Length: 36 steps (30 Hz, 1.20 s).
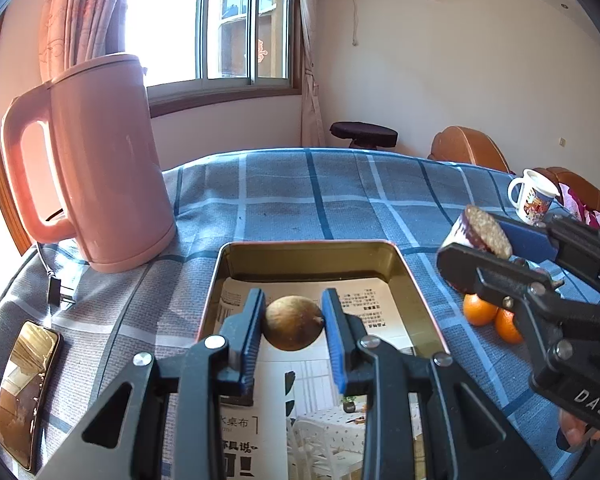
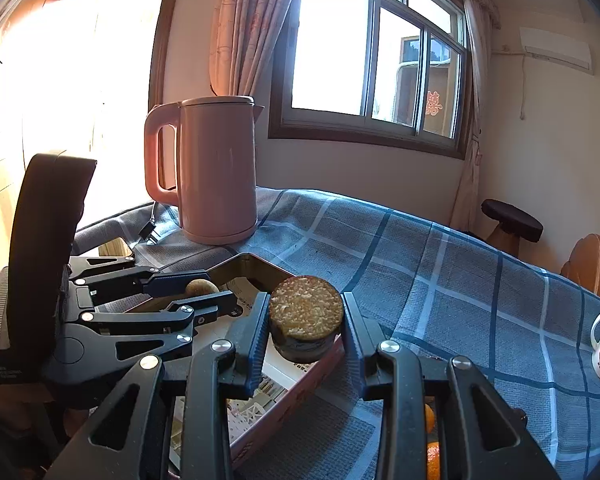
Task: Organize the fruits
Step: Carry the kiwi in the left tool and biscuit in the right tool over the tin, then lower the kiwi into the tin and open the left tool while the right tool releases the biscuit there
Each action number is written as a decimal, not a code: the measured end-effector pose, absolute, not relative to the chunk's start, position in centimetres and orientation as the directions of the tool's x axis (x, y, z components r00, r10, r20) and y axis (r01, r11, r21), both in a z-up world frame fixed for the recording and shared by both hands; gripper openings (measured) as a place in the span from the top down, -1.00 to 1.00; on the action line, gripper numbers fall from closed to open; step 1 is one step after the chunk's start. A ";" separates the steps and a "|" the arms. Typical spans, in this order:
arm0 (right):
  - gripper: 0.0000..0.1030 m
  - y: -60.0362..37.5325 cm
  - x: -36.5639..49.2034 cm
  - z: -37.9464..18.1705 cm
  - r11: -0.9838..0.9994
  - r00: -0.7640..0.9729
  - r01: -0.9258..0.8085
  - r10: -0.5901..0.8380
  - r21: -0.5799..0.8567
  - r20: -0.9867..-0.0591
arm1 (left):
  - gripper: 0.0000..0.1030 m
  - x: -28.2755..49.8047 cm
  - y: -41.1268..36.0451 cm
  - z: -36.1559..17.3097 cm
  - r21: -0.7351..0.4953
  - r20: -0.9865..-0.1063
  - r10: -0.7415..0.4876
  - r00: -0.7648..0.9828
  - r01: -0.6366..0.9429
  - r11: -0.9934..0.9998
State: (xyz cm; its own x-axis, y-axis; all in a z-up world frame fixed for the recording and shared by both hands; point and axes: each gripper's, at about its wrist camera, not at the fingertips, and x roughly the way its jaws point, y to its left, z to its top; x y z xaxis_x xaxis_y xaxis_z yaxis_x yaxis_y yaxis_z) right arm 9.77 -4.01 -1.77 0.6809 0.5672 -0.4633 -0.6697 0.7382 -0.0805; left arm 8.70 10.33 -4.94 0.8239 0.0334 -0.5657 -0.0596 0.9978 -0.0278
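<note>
Now left gripper [image 1: 294, 326] clamps brown fruit [image 1: 295, 323] over tin [image 1: 410, 280].

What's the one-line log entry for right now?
left gripper: shut on brown fruit, over tin tray | right gripper: shut on sugarcane piece | oranges: on tablecloth

the left tongs [image 1: 294, 322] reach forward and level, blue pads closed against a round brown fruit [image 1: 294, 323], while the right tongs [image 2: 305, 320] angle in from the right, clamping a cut cylindrical piece [image 2: 305, 318].
</note>
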 end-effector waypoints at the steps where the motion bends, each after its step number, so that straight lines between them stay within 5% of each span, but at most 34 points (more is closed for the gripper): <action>1: 0.30 -3.9 9.9 -1.9 0.737 0.678 -0.671 0.567 -0.079 -0.467 | 0.41 8.8 10.4 -5.0 -0.024 -0.568 0.035 0.822 -0.059 0.998; 36: 0.29 -1.4 10.3 -5.7 0.698 0.609 -0.710 0.549 -0.087 -0.572 | 0.41 10.1 10.9 -6.7 0.009 -0.628 0.064 0.775 -0.076 0.997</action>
